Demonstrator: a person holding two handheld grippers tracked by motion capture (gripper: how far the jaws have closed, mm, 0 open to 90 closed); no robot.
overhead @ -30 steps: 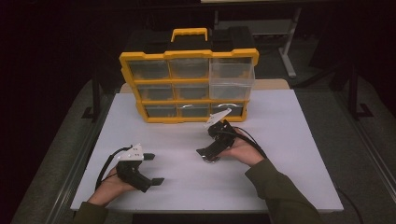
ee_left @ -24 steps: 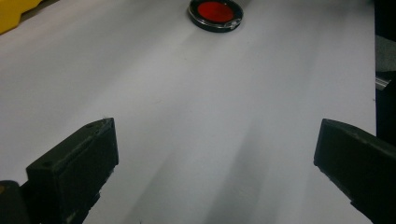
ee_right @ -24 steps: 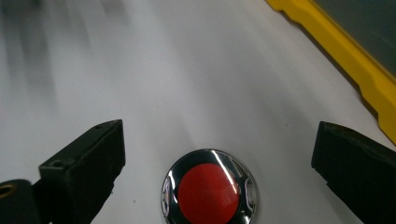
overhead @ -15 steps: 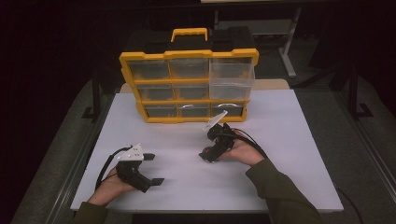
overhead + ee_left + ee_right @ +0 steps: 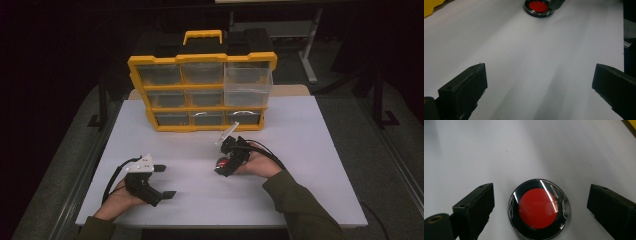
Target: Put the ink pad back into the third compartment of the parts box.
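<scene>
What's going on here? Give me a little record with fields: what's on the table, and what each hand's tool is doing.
Surface: white table
Storage: yellow drawer organizer at the far edge, drawers shut
Small item: round black disc with red centre, lying flat
Right tool: jaws either side of the disc, not touching it; they have just been closing
Left tool: jaws wide open over bare table, holding nothing
</scene>
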